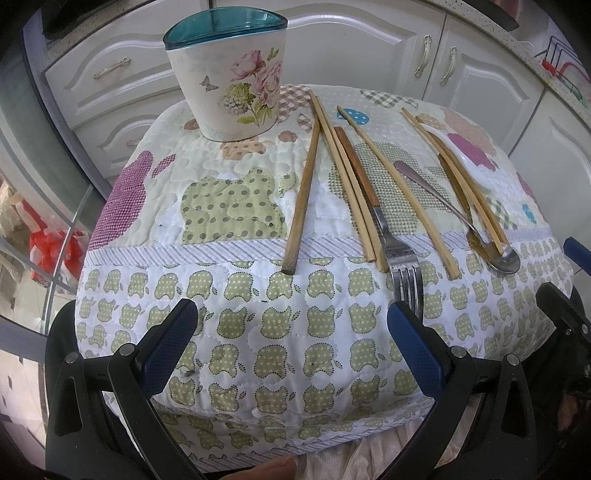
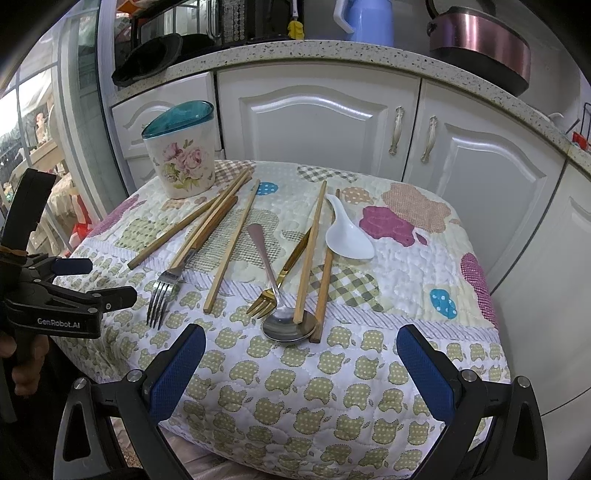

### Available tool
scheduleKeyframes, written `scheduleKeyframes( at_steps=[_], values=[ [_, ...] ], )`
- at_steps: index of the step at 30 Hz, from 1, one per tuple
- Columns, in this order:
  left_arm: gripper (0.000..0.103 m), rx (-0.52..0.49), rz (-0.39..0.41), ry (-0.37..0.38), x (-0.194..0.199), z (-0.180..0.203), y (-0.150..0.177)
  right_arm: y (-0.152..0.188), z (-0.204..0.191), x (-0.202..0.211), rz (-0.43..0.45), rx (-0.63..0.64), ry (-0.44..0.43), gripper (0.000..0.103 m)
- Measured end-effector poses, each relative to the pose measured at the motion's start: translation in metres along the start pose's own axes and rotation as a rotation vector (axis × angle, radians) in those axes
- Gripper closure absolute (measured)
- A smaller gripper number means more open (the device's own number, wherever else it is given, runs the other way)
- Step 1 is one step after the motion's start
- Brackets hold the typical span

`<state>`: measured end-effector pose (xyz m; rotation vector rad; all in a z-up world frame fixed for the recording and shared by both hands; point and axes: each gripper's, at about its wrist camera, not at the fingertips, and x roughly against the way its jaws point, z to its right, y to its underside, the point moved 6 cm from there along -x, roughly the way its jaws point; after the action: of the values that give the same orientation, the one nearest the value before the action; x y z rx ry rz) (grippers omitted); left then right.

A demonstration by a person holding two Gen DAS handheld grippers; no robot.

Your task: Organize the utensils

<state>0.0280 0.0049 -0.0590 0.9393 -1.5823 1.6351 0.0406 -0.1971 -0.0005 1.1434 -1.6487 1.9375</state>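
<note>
A floral utensil holder (image 1: 229,81) (image 2: 181,151) with a teal rim stands upright at the far left of the quilted table (image 1: 236,332) (image 2: 369,387). Several wooden chopsticks (image 1: 303,195) (image 2: 232,243) lie spread beside it. Among them lie a wooden-handled steel fork (image 1: 391,236) (image 2: 166,291), a steel spoon (image 1: 458,214) (image 2: 284,325), a gold fork (image 2: 266,299) and a white ceramic spoon (image 2: 347,236). My left gripper (image 1: 291,314) (image 2: 107,278) hovers open at the near edge, close to the steel fork's tines. My right gripper (image 2: 301,338) is open just short of the steel spoon's bowl.
White cabinet doors (image 2: 317,125) close in the far side under a speckled counter (image 2: 332,51) carrying a blue jug (image 2: 365,18) and a pot (image 2: 484,48). A red bag (image 1: 55,251) sits on the floor at left. A hand (image 2: 26,369) holds the left gripper.
</note>
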Motion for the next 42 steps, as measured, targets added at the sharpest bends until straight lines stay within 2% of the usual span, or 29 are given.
scheduleKeyframes(
  at_steps=[9,14,18,25,29,36,39,42],
  values=[
    [0.0,-0.005,0.082,0.047,0.011,0.003,-0.008,0.0,0.005,-0.001,-0.014,-0.018,0.007,0.0],
    [0.0,-0.057,0.026,0.058,0.008,0.013,-0.005,-0.001,0.002,0.0,-0.013,-0.006,0.008,0.0],
    [0.0,-0.059,0.033,0.044,0.008,0.012,-0.005,-0.001,0.002,0.0,-0.015,-0.006,0.007,0.0],
    [0.0,-0.04,0.002,0.07,0.002,0.008,-0.002,-0.001,0.002,0.0,-0.013,-0.005,0.008,0.0],
    [0.0,-0.037,0.022,0.068,0.005,0.008,-0.004,-0.001,0.002,0.0,-0.013,-0.005,0.008,0.0],
    [0.001,0.033,0.028,0.152,0.007,0.002,-0.006,-0.001,0.001,0.0,-0.006,-0.002,0.009,0.0],
    [0.001,0.031,0.029,0.149,0.006,-0.002,-0.008,-0.001,0.002,0.001,0.0,-0.003,0.008,0.0],
    [0.001,0.056,0.034,0.097,0.003,-0.015,-0.008,-0.002,0.003,0.002,0.006,-0.009,0.012,0.0]
  ],
)
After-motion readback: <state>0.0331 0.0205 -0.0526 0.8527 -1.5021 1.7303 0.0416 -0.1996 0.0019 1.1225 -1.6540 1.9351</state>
